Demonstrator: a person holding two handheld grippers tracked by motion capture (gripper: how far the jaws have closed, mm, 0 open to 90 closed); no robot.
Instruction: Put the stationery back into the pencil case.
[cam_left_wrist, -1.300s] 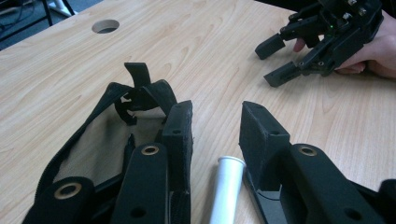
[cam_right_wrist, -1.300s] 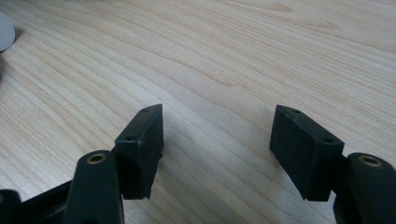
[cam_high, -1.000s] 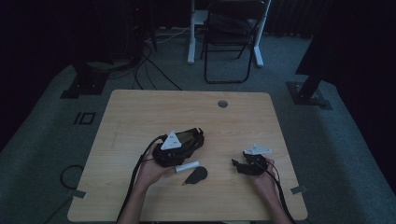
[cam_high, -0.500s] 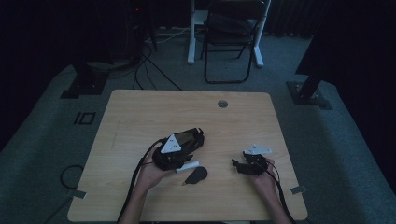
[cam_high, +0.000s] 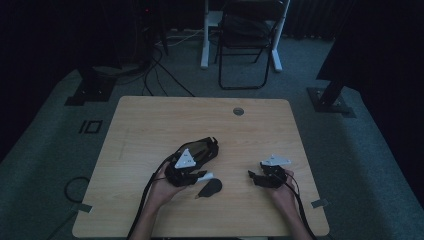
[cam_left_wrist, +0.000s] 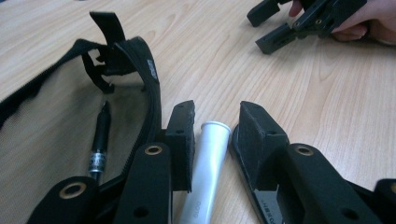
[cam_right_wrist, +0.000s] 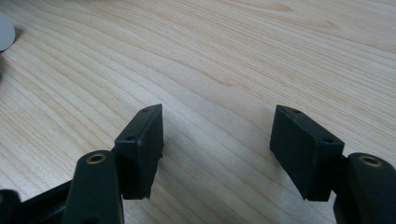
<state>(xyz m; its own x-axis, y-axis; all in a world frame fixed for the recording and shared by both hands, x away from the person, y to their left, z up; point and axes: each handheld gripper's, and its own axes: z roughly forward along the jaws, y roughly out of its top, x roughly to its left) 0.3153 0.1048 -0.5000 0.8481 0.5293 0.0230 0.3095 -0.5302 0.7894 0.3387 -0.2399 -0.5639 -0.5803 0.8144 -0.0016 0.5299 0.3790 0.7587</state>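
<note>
An open black zip pouch (cam_high: 202, 148) lies mid-table, and its mesh lining (cam_left_wrist: 51, 140) holds a black pen (cam_left_wrist: 100, 135). Beside the pouch a white tube (cam_high: 207, 175) rests on the wood. My left gripper (cam_high: 199, 177) lies low over it, the tube (cam_left_wrist: 208, 163) between its jaws. Those jaws have just been closing on it; a slim gap still shows at the right pad. My right gripper (cam_high: 252, 177) rests on the table to the right, open and with nothing in it (cam_right_wrist: 217, 112). It also appears far off in the left gripper view (cam_left_wrist: 280, 28).
A dark oval piece (cam_high: 210, 187) lies on the wooden table (cam_high: 150, 120) just in front of the tube. A cable hole (cam_high: 238, 111) sits near the far edge. A chair (cam_high: 247, 45) and cables stand on the floor beyond.
The left gripper has shifted slightly over the white tube. The right gripper has kept still.
</note>
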